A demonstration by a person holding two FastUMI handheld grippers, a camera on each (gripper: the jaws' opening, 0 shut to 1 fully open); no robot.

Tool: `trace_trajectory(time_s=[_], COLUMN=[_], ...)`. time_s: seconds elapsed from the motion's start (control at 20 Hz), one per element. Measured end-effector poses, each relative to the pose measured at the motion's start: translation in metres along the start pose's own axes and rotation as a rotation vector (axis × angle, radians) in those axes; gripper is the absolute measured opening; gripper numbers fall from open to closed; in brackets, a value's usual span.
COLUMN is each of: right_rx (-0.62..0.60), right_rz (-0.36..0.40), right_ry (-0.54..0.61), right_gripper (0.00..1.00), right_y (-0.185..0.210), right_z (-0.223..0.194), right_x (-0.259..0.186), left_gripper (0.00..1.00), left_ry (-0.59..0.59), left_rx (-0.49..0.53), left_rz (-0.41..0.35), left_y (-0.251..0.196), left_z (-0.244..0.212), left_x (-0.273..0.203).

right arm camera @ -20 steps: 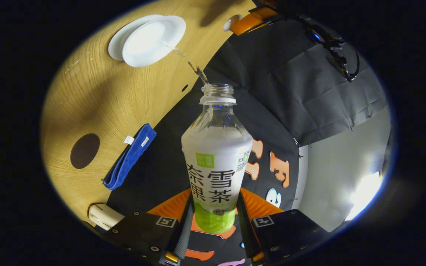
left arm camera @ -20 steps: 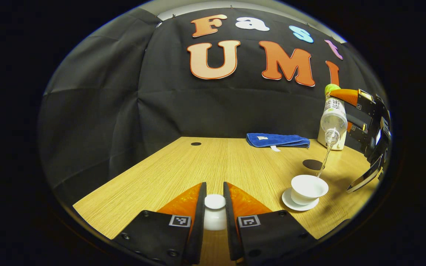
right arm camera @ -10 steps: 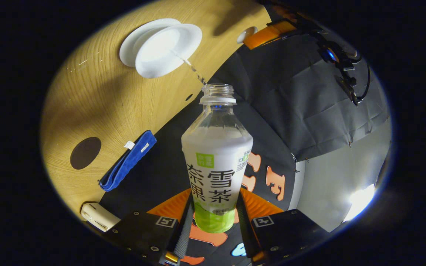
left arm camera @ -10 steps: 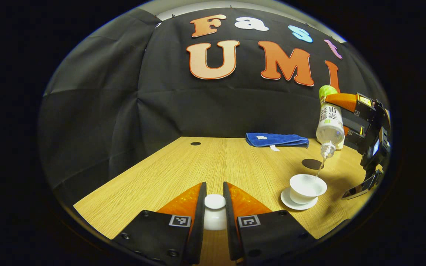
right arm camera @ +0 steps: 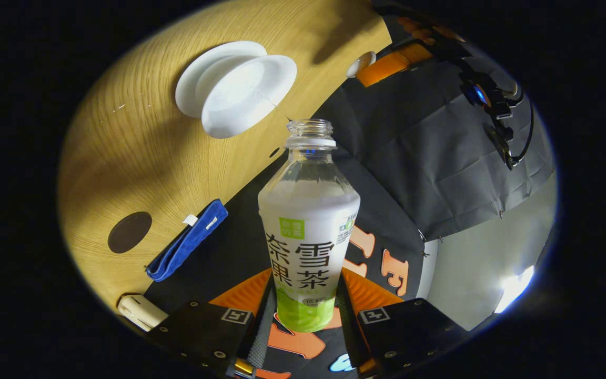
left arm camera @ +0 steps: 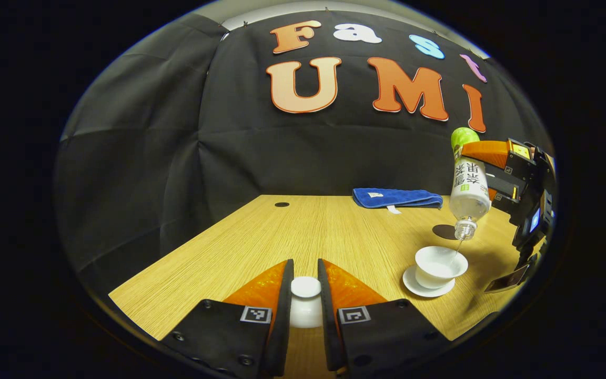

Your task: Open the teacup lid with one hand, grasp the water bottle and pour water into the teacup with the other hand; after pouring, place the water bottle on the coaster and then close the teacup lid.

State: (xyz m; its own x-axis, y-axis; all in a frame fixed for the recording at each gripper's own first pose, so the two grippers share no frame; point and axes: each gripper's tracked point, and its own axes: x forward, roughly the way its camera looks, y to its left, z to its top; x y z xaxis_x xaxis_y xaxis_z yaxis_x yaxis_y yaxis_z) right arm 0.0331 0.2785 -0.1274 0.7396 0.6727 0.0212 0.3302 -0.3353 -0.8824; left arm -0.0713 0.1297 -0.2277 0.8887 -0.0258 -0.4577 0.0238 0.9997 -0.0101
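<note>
Bottle point(right arm camera: 308, 221) clamped in R gripper point(right arm camera: 307, 316), trickling into teacup point(left arm camera: 440, 262), L gripper point(left arm camera: 305, 302) pinching lid point(left arm camera: 305, 300).

The left gripper point(left arm camera: 305, 295) sits low over the counter point(left arm camera: 261, 247), its fingers point(left arm camera: 282, 295) closed on the teacup lid point(left arm camera: 305, 302). The right gripper point(right arm camera: 303, 310) is raised above the teacup point(left arm camera: 440, 266), tipped downward, both fingers point(right arm camera: 347, 295) clamping the water bottle point(right arm camera: 308, 226).

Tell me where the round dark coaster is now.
In the left gripper view, the round dark coaster lies on the wooden table, behind the white teacup and before the folded blue cloth.
</note>
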Motion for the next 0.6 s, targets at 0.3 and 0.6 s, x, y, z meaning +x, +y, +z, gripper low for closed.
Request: trace_trajectory(time_s=[0.3,0.6], right_rx=[0.258,0.659], right_rz=[0.102,0.167], right_ry=[0.071,0.172], right_gripper=[0.6,0.6], right_y=[0.026,0.042], right_z=[-0.011,-0.026], right_x=[-0.007,-0.009], left_gripper=[0.32,0.29], left_ry=[-0.032,-0.071], left_rx=[0.01,-0.005], left_rz=[-0.019,-0.068], left_y=[-0.015,-0.039], left_z=[0.01,0.028], left_x=[-0.003,-0.005])
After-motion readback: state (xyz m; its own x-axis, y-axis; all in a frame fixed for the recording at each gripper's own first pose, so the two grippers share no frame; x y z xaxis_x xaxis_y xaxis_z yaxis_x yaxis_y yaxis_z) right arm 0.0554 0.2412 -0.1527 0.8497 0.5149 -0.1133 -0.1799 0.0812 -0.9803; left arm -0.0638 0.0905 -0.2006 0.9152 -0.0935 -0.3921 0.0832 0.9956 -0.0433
